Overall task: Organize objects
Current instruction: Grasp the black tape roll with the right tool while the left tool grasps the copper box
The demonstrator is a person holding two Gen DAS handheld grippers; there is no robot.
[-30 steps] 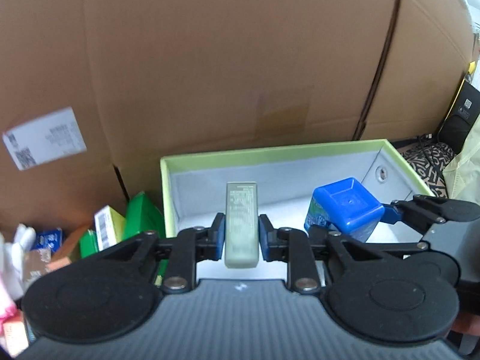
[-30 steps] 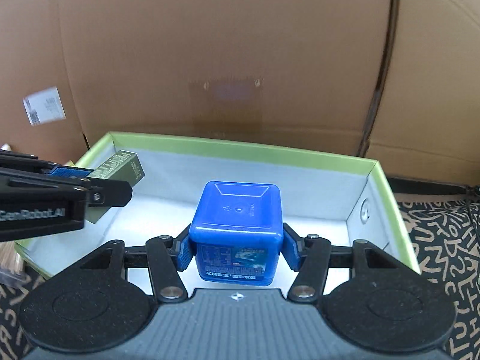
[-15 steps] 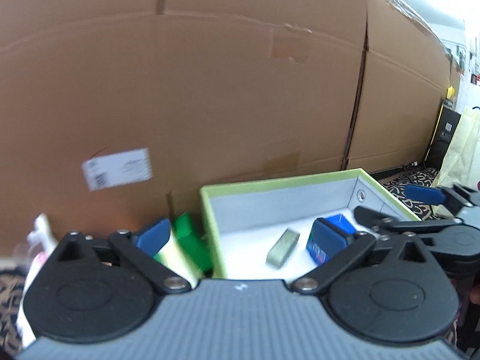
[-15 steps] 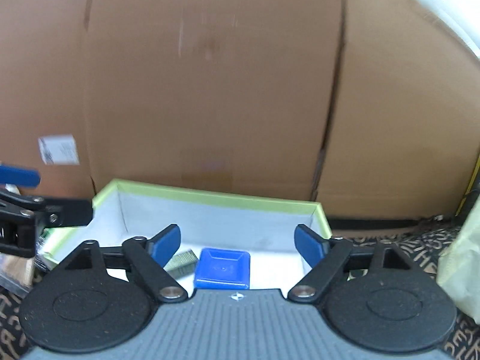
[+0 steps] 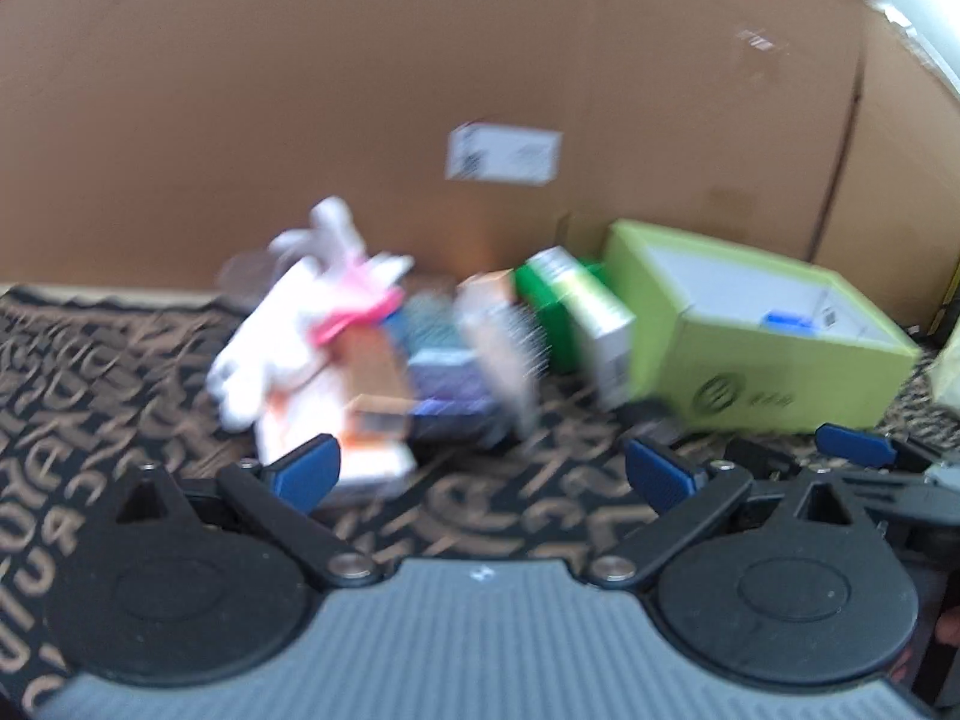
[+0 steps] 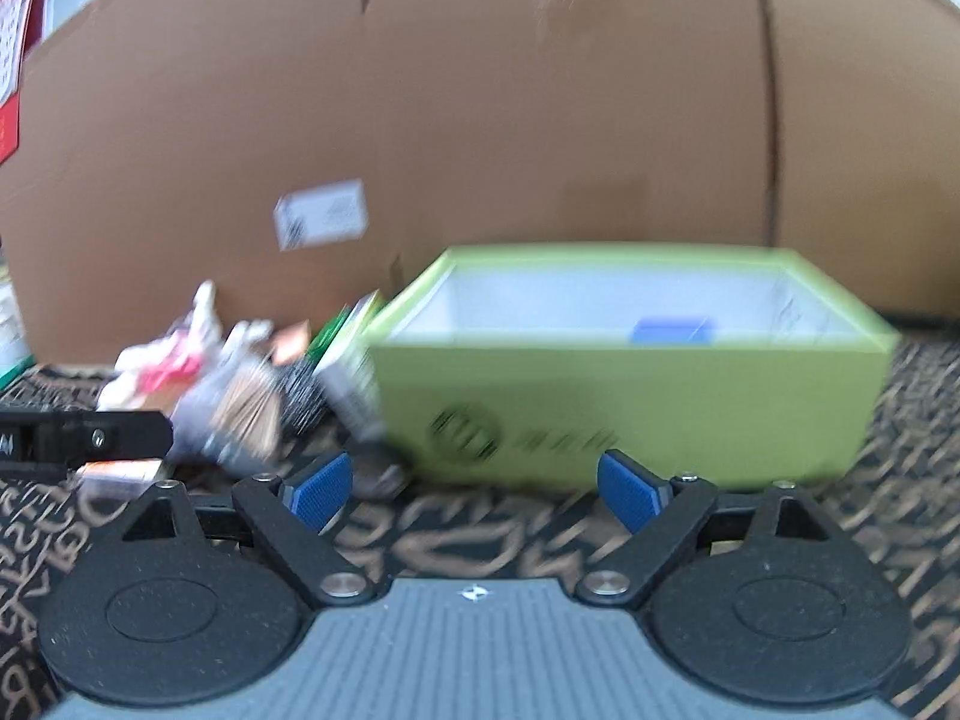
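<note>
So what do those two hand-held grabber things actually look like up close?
Both look alike. The left gripper and right gripper each have a ribbed grey body, two round black discs, black linkage arms with silver bolts, and fingers tipped with blue pads. A small white mark sits at the centre of the grey body. No cables or sleeves show.

Left gripper (image 5: 479, 473) and right gripper (image 6: 471, 491) both low and level, blue-padded fingers spread wide, holding nothing.
</note>
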